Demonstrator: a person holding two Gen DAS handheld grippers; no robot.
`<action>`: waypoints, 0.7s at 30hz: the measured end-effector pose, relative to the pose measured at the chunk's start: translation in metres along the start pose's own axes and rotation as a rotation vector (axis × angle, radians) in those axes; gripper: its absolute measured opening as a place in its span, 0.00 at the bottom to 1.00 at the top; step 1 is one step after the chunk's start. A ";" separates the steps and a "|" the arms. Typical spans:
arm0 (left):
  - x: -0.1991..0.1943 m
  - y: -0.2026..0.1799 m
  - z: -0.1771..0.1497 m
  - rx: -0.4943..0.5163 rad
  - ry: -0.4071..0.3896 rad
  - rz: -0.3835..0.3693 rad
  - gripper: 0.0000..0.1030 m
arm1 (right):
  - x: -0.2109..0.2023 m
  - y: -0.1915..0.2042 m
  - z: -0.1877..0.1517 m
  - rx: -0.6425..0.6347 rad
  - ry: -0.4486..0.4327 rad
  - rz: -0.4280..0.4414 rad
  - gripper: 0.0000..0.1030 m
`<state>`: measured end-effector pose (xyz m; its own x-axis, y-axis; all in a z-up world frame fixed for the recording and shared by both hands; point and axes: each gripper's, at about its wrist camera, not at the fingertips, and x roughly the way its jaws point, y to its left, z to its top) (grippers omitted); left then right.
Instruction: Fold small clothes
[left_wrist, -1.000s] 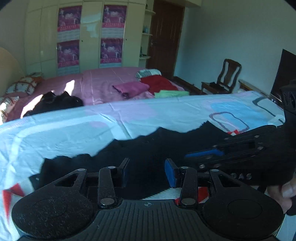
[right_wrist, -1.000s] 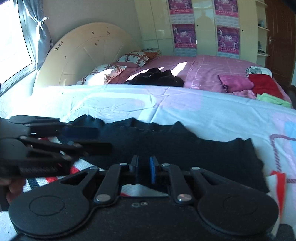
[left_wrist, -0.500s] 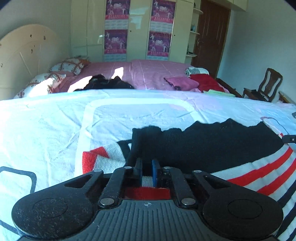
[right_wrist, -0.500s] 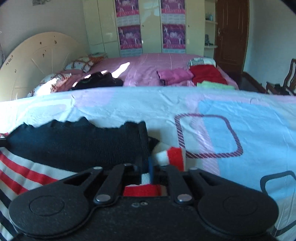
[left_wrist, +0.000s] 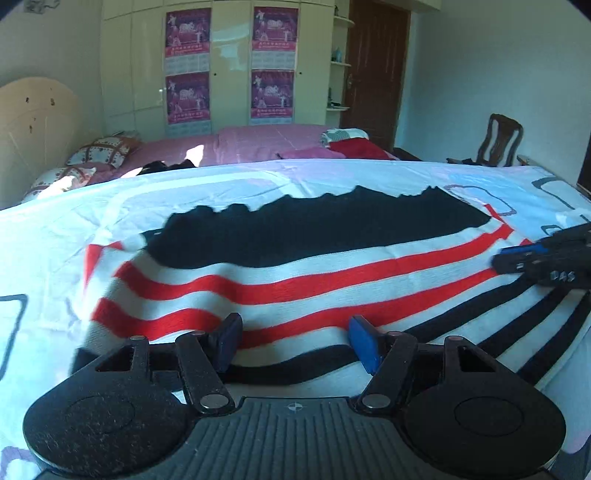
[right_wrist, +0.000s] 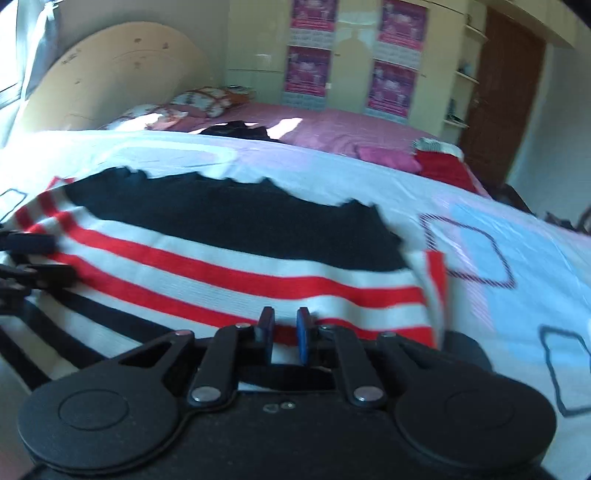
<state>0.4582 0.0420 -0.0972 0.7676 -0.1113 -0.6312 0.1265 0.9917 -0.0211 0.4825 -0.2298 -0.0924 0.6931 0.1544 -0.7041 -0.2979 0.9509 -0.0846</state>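
A knitted sweater (left_wrist: 314, 236) with a black band, red-and-white stripes and black-and-white stripes lies spread across the pale patterned bed sheet (left_wrist: 221, 188). My left gripper (left_wrist: 295, 332) hovers over its near stripes. Its jaws are opening wide and the pads touch no cloth. At the right edge of that view is my right gripper (left_wrist: 546, 258). In the right wrist view the sweater (right_wrist: 229, 221) is blurred and its right side looks lifted. My right gripper (right_wrist: 284, 325) is closing to a narrow gap, pinching the striped cloth. The left gripper (right_wrist: 26, 258) shows at the left edge.
Beyond the sheet stands a second bed with a pink cover (left_wrist: 258, 144), carrying pink and red folded clothes (left_wrist: 354, 147), a black garment (right_wrist: 236, 131) and pillows (left_wrist: 99, 151). A wardrobe with posters (left_wrist: 188, 62), a brown door (left_wrist: 376, 66) and a wooden chair (left_wrist: 498, 144) line the back.
Both grippers have drawn back toward the near edge and the sweater's striped part has unfolded into view. The left jaws, shut on the cloth half a second ago, now stand wide.
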 end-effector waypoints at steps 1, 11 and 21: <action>-0.005 0.013 -0.005 -0.012 0.007 0.014 0.62 | 0.000 -0.017 -0.006 0.030 0.021 -0.017 0.11; -0.047 -0.004 -0.006 -0.063 -0.049 -0.040 0.63 | -0.051 0.038 -0.015 0.090 -0.058 0.193 0.18; -0.043 -0.040 -0.042 0.028 0.011 -0.017 0.63 | -0.038 0.109 -0.041 -0.011 0.019 0.230 0.12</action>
<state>0.3938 0.0095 -0.1013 0.7580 -0.1270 -0.6398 0.1571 0.9875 -0.0100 0.3972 -0.1431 -0.1039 0.5937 0.3612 -0.7190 -0.4538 0.8882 0.0715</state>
